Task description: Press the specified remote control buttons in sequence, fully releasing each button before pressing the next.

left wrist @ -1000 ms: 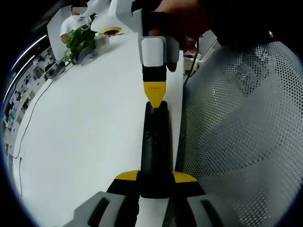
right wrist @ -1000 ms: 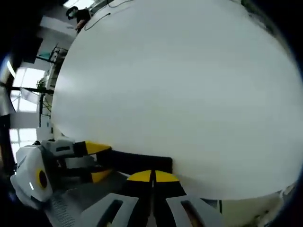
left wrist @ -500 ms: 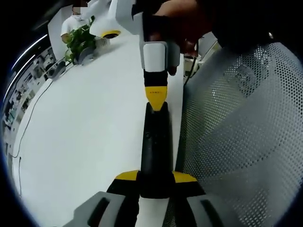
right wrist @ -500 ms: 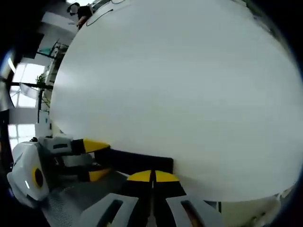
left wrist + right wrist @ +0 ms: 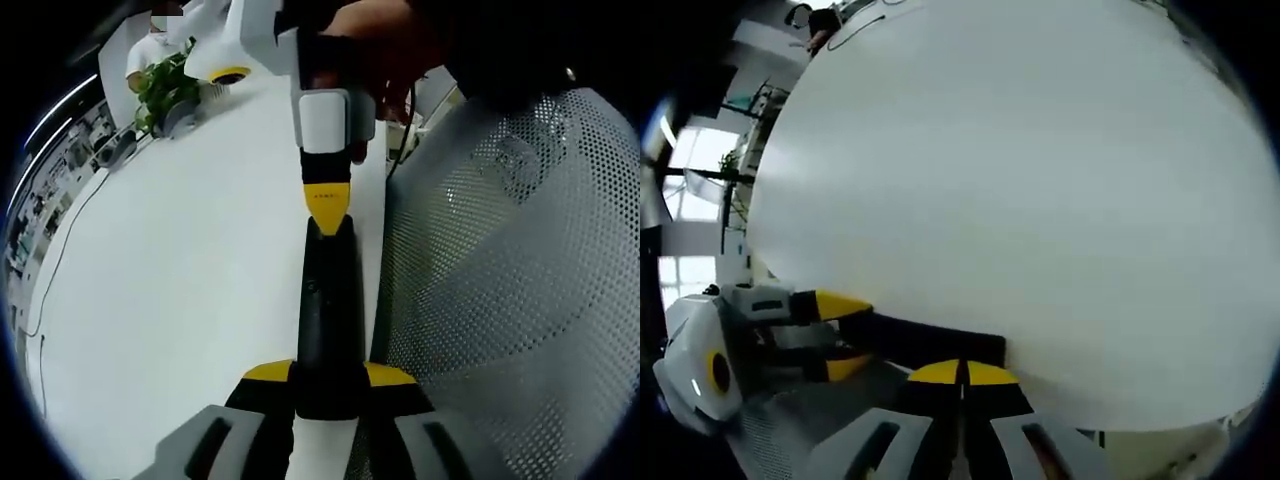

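Black remote control [image 5: 328,310] clamped in the left gripper [image 5: 328,385] over a white table [image 5: 180,260].
Right gripper [image 5: 962,372], jaws together, touched the remote's far end; potted plant [image 5: 168,85] upper left.

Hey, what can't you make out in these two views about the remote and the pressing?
- Left gripper view: the remote's buttons, seen edge-on and too dark.
- Same view: contact under the right gripper's tip.
- Right gripper view: the remote's near end, behind closed jaws.
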A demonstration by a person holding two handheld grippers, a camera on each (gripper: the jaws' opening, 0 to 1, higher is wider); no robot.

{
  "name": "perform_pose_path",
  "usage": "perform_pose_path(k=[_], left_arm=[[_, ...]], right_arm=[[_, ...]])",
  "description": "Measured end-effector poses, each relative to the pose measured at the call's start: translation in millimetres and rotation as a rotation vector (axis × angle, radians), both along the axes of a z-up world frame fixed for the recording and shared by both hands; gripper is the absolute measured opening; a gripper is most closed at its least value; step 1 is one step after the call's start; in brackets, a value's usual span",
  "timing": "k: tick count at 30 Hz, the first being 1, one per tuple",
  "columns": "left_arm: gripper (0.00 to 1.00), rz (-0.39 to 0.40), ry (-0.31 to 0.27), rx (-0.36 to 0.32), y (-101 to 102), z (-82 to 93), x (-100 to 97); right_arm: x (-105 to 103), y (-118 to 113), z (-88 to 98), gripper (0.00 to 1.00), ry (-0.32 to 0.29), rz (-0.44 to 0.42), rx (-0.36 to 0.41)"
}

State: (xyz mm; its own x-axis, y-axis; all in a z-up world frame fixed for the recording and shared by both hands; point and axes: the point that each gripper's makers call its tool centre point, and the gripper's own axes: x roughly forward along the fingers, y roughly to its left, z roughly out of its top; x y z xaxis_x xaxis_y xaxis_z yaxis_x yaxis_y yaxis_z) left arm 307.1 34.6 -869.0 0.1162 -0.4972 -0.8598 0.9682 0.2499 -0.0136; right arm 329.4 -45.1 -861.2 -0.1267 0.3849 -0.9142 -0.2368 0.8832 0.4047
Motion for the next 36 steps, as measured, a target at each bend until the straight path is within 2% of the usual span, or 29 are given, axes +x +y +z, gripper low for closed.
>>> perform_pose_path(k=[11,15,17,23,36], left_arm=[[0.25,0.0,-0.003,0.0,0,0.0,0.0],[0.25,0.001,-0.004,-0.001,0,0.2,0.4],[0.25,0.001,-0.004,-0.002,0,0.2,0.6],[0.25,0.004,-0.004,-0.005,-1,0.4,0.6],[0.25,0.01,-0.004,-0.012,0,0.8,0.3]], right_arm=[[-2,1,1.6,0.0,-0.008,-0.004,-0.002],[-1,2,1.0,0.0,-0.04,0.062,-0.031],[-1,2,0.7,0.0,-0.041,0.061,-0.031],[-4,3,0.8,0.0,-0.016,0.041,-0.016],[-2,13,2.0,0.0,-0.018,0.043,0.024]])
